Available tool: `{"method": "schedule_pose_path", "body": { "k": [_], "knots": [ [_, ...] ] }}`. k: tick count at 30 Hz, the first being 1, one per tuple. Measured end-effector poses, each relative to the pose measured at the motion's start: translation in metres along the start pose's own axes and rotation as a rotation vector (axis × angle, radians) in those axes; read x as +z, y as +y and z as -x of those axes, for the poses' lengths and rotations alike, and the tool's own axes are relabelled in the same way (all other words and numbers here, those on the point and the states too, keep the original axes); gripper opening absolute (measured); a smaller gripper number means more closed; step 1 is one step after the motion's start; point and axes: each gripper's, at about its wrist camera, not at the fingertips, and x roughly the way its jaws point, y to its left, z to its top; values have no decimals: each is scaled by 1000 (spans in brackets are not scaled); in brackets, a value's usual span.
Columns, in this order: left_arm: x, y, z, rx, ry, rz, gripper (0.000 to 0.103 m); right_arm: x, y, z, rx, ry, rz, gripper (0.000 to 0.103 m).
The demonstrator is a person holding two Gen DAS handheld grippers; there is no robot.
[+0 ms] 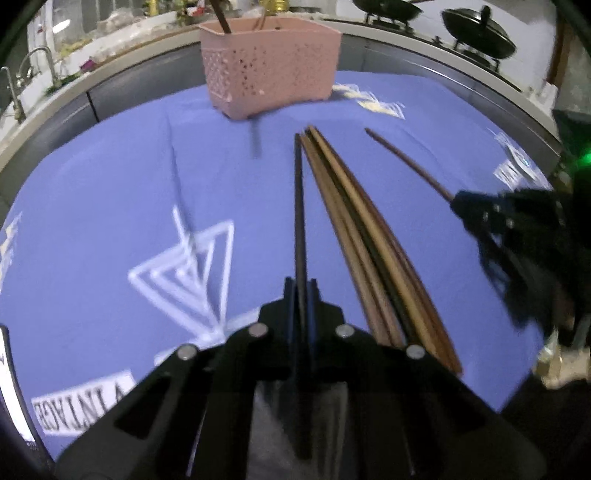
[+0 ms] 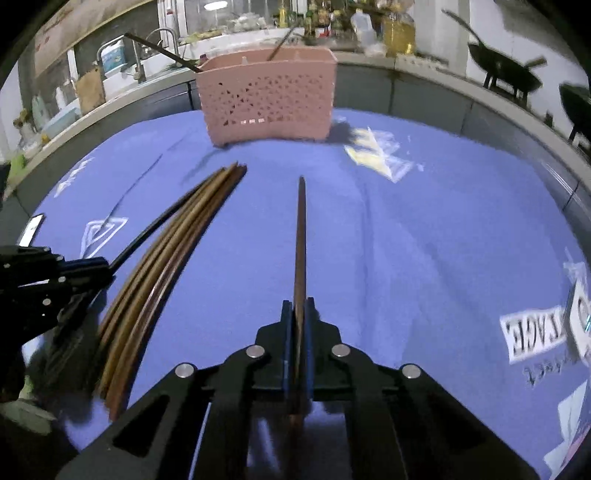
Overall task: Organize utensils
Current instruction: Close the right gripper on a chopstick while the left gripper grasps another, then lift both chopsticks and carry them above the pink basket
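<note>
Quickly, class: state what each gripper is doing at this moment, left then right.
Left gripper: closed on a black chopstick.
Right gripper: closed on a brown chopstick.

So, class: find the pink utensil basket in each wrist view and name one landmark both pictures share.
Left wrist view: the pink utensil basket stands top centre, beyond the loose chopsticks.
Right wrist view: the basket stands top centre, slightly left.
Shared landmark: the blue printed cloth under the basket.

A kitchen — sink faucet [image 2: 162,35], woks [image 1: 476,31] and oil bottle [image 2: 399,33] line the counter [image 2: 369,59].
</note>
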Motion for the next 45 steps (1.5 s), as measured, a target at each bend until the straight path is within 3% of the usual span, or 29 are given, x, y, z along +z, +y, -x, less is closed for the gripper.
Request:
{"method": "schedule_pose_path", "body": {
  "k": [6, 17, 18, 19, 20, 24, 29, 35, 39, 45],
  "knots": [
    [7, -2, -3, 16, 18, -30, 22, -1, -16, 3, 75, 35, -72, 8],
    [94, -3, -60, 43, 1, -91, 22, 76, -25, -47, 131, 87, -73, 8],
    [98, -2, -63, 35, -1, -87, 21, 82, -24, -51, 134, 91, -65, 8],
    [102, -1, -66, 21, -3, -82, 10, 89, -21, -56, 132, 94, -52, 8],
    [105, -1, -67, 6, -2, -80, 7, 93, -18, -59, 126, 98, -32, 5],
    [107, 0, -60, 11, -6, -72, 6, 101, -14, -61, 134, 114, -24, 5],
    [112, 9, 10, -55, -187, -20, 5, 102, -24, 0, 227, -88, -81, 5],
    [121, 6, 90, -72, -385, -12, 5, 112, -23, 70, 259, -310, -81, 5],
    [125, 4, 120, -77, -462, -7, 5, 115, -16, 101, 258, -410, -63, 5],
    [131, 0, 126, -52, -488, -24, 5, 127, -8, 104, 231, -454, -40, 5]
  ]
}}
